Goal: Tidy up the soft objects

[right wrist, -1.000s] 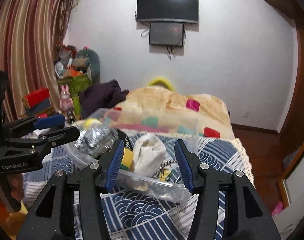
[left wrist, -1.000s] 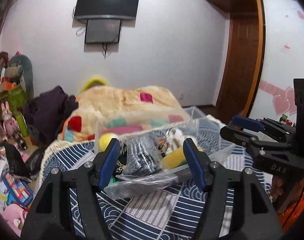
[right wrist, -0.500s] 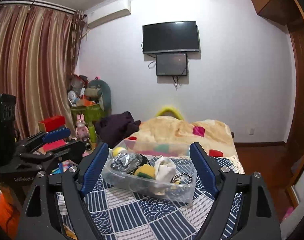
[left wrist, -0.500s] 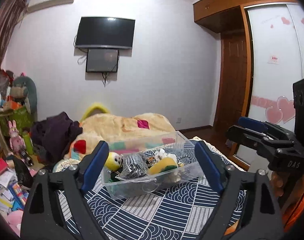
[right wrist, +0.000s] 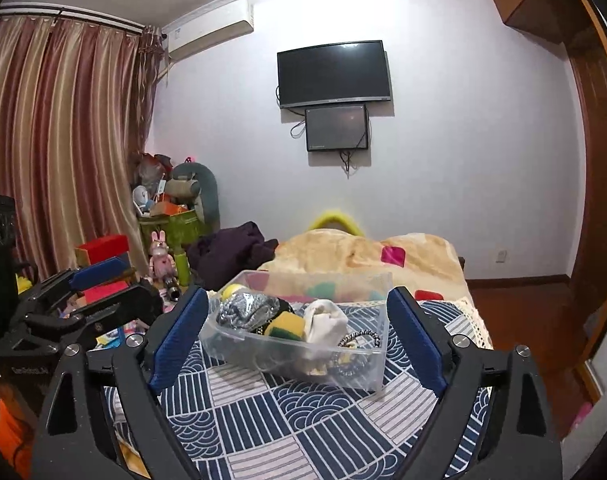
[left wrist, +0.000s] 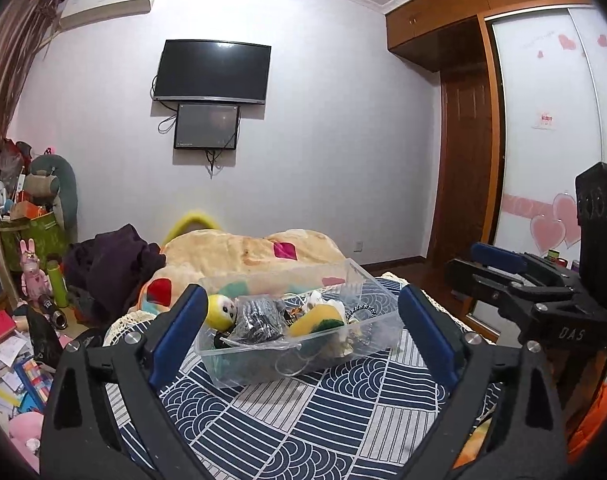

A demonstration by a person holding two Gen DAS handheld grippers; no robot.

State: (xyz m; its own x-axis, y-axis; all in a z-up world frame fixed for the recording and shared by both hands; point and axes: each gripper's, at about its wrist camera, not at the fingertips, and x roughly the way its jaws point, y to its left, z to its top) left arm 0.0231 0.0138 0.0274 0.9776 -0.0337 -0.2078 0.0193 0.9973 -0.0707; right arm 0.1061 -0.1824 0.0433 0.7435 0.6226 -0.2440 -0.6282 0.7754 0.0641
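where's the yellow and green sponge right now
The sponge lies inside the clear plastic bin on the patterned bedspread, near the bin's middle in both wrist views, between the crumpled silvery bag and the white cloth.

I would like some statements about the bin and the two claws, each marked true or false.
1. The clear bin stands on the patterned blue cloth. True.
2. The left claw is shut on the sponge. False: it is open and holds nothing.
3. The right claw is open. True.
4. The bin is empty. False: it holds the sponge, a yellow plush, a white cloth and more.
5. The TV on the wall is dark. True.
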